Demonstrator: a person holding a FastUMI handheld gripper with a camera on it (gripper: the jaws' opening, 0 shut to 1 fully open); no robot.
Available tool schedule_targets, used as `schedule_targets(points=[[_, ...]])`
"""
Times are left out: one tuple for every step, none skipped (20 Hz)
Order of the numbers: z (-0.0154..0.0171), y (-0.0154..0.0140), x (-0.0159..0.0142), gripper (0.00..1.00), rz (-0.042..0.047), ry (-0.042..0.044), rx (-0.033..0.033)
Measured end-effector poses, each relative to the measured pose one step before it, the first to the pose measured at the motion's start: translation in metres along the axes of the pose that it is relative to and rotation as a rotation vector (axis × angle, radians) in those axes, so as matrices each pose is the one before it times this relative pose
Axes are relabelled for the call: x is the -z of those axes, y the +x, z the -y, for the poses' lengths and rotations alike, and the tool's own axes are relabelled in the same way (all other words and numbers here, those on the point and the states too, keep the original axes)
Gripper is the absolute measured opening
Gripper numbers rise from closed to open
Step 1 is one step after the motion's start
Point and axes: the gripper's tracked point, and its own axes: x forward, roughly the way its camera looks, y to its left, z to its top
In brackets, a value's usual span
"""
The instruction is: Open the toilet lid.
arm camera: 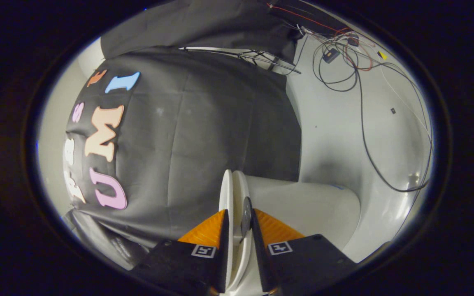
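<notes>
The view is rolled on its side, with the floor off to the right. The white toilet lid (pixel 226 193) shows edge-on as a thin slab, with a second white edge, the seat (pixel 240 187), right beside it. Both run down between my fingers. My gripper (pixel 240 213) is shut on this white rim, one finger (pixel 221 242) against the lid's outer face, the other finger (pixel 261 246) on the bowl side. A small dark round piece (pixel 246 216) sits by that finger's tip. The white bowl (pixel 307 205) bulges beyond the seat.
The black cloth wall (pixel 204 135) hangs behind the toilet. The white floor (pixel 335 131) carries loose black, red and white cables (pixel 362 135) and a small electronic box (pixel 331 54). A thin metal frame (pixel 257 57) lies at the cloth's foot.
</notes>
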Motion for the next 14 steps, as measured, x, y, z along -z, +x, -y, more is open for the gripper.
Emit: schedule_targets(points=[[0.0018,0.00238,0.00073,0.26,0.00083,0.01495,0.00595],[0.00224,0.00015,0.00247,0.2,-0.00244,0.00624,0.01574],[-0.00227,0.00035,0.00187,0.11,-0.00576,-0.00194,-0.00223],[-0.00382,0.00027,0.00167,0.03,-0.00574,-0.01872,0.00127],[-0.00136,0.00087,-0.00064,0.02,-0.00032,-0.02977,0.00632],[-0.00382,-0.00099,0.00206,0.02,-0.00059,-0.02368,0.00214],[-0.00463,-0.00163,0.00017,0.02,0.00049,-0.0318,0.00338],[-0.00437,-0.00046,0.00009,0.02,-0.00109,-0.03774,0.01101],[-0.00314,-0.00113,0.00119,0.02,-0.00463,-0.03913,0.02262],[-0.00065,-0.00029,-0.00148,0.02,-0.00599,-0.04454,0.02977],[-0.00277,-0.00246,0.00054,0.02,-0.00717,-0.03925,0.02569],[-0.00705,-0.00311,-0.00125,0.02,0.00102,-0.03538,0.01743],[-0.00819,-0.00262,-0.00186,0.02,0.00375,-0.03016,0.00213],[-0.00987,-0.0028,-0.00402,0.02,0.00869,-0.02705,-0.0085]])
